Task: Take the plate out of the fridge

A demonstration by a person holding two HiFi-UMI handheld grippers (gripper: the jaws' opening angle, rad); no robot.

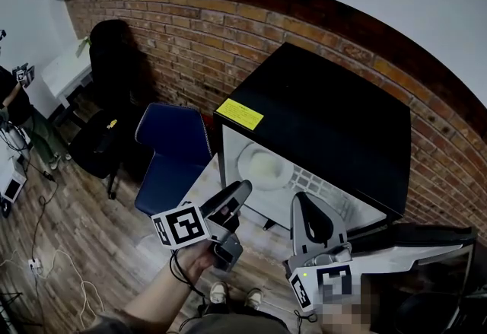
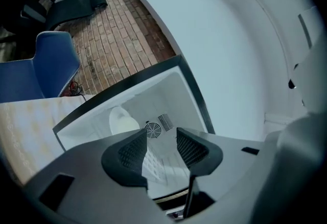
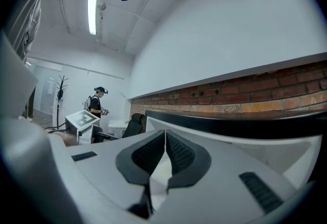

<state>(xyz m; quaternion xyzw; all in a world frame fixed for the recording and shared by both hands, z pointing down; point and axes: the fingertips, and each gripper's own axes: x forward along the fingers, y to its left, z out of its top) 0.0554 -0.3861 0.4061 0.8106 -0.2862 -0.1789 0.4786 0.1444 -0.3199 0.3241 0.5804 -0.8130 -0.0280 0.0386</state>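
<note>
Wood floor (image 1: 84, 249) lay under you; your left gripper (image 2: 161, 141) held its fingers apart and empty, and the right gripper (image 3: 164, 139) had its fingers together on nothing. Both were just short of the open fridge (image 1: 327, 112). Deeper inside sat the plate (image 1: 262, 165), untouched, so grasping it and drawing it out seemed left to do.

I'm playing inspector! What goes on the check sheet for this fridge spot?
Surface: wooden floor.
Job's things: black fridge, yellow label on top, door open; white plate inside.
Clutter: nothing seen.
Grippers: left gripper jaws open, empty; right gripper jaws shut, empty.
Cables: loose wires on the floor, left.
Surroundings: brick wall, blue chair, black chair, a person far off.
</note>
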